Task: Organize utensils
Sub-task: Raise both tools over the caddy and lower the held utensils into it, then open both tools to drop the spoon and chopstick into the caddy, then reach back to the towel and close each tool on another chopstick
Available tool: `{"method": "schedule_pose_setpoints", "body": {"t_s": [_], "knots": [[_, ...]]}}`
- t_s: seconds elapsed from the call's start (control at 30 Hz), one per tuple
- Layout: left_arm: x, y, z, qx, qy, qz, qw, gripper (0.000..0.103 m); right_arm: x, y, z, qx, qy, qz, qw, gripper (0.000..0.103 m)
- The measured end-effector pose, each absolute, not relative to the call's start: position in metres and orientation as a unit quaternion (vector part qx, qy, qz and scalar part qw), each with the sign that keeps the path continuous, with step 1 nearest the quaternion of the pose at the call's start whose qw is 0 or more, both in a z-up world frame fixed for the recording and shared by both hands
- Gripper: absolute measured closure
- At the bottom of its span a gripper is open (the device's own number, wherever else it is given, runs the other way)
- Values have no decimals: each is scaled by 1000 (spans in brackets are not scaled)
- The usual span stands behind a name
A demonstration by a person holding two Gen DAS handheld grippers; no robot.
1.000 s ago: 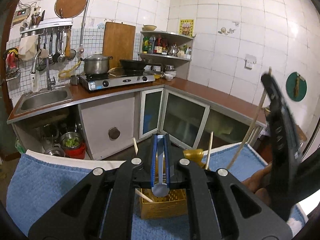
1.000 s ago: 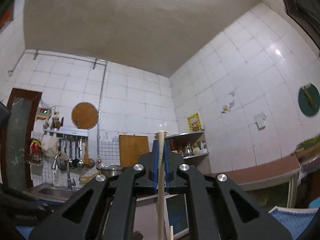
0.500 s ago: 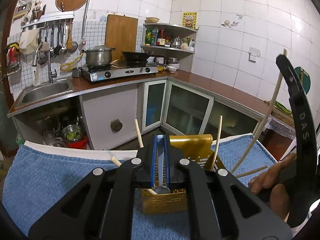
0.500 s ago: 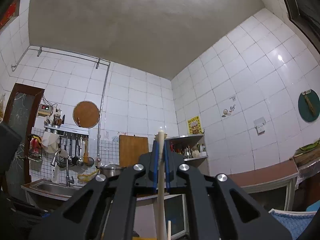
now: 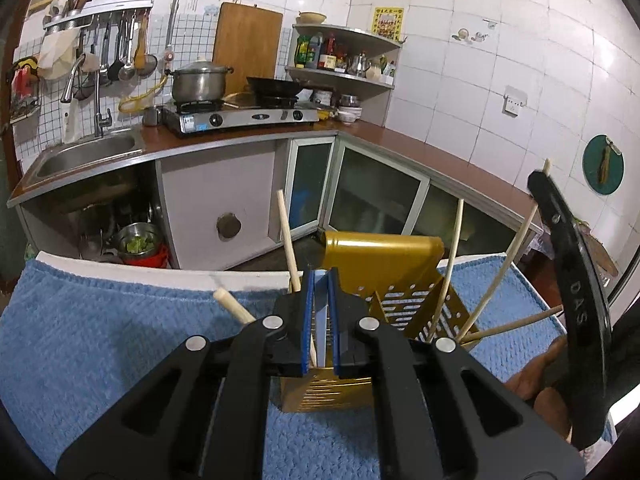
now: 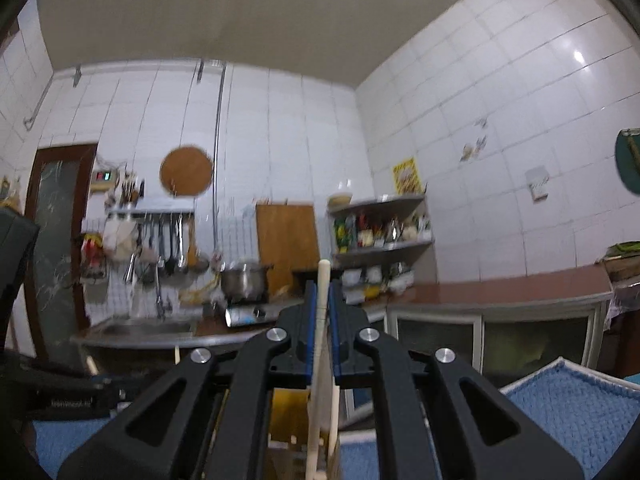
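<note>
Two claws I see: my right gripper (image 6: 320,324) grasps a chopstick (image 6: 321,312); my left gripper (image 5: 319,320) looks clenched near the holder (image 5: 404,268).

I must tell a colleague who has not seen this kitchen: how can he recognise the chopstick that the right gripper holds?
On the blue towel stands a gold perforated holder with pale chopsticks leaning in it. The one meant rises straight over the holder, pinched between the blue pads of the right gripper; no gripper holds the others.

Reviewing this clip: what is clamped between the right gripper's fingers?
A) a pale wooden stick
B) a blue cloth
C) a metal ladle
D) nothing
A: in the right wrist view the right gripper pinches a pale wooden stick that rises past its blue pads.
</note>
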State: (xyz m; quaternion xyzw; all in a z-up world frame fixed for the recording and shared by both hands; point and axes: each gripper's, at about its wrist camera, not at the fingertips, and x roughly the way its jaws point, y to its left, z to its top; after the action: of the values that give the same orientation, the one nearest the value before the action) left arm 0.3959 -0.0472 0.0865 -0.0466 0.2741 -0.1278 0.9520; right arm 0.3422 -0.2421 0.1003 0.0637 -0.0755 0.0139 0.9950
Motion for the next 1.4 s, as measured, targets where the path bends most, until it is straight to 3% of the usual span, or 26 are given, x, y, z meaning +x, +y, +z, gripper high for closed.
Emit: {"method": "schedule_pose_setpoints", "body": {"t_s": [0.27,0.3,0.33,0.37,0.43,0.57,0.63,0.8,0.93,1.4], "knots": [[383,-45,89,-45,281,-116,952,97,350,-244,80,40,42,30,998,91],[378,-44,93,-47,277,-116,953,97,347,-247,81,44,49,31,997,76],[374,-43,96,-47,275,-116,953,97,345,-248,81,46,51,31,997,55],[370,-42,100,-46,273,-115,954,96,342,-249,83,45,52,29,997,48],[360,-39,107,-47,266,-111,956,89,335,-250,88,39,54,29,997,47],[335,-28,121,-53,247,-99,963,51,317,-253,100,33,64,32,997,45],[320,-23,127,-46,234,-92,967,43,306,-254,106,30,70,34,997,37],[284,-6,129,-47,219,-81,971,9,280,-256,107,22,105,30,994,24],[267,0,119,-42,233,-75,969,5,264,-257,90,26,143,23,989,16],[259,10,36,-73,328,-82,938,5,248,-260,1,51,276,-9,960,15]]}}
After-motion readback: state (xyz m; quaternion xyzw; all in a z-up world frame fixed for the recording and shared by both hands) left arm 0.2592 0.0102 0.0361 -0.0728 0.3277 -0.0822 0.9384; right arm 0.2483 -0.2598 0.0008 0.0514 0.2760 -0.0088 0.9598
